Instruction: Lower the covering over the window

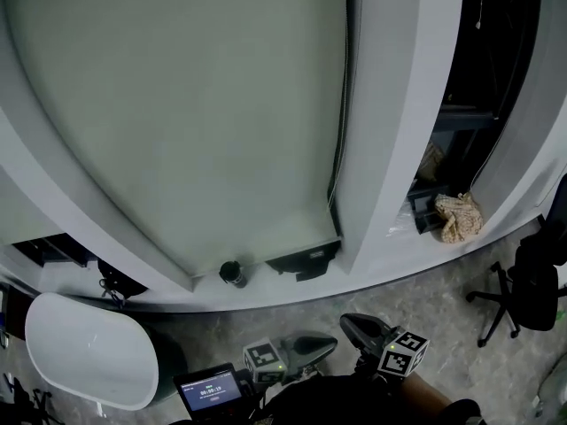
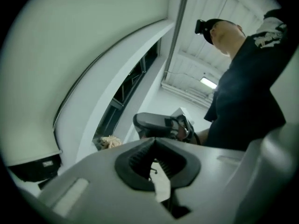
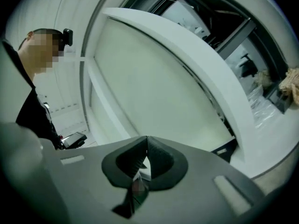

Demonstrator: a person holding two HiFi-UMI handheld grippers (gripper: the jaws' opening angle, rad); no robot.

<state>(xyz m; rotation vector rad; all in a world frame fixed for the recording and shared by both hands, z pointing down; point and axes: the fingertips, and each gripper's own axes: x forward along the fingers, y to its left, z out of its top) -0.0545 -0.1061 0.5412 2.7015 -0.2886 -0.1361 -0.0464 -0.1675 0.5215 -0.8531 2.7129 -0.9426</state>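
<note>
Blind [image 1: 177,104] down, both grippers clear of it.
It covers the pane down to the sill [image 1: 372,268]. The left gripper [image 2: 153,143] and right gripper [image 3: 146,141] are closed on nothing, so the lowering looks finished and no further pull seems needed.

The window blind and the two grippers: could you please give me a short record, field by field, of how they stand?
Blind: down, covering the pane nearly to the sill
Left gripper: shut, empty, away from the window
Right gripper: shut, empty, away from the window
On sill: small dark round object; crumpled beige cloth further right
</note>
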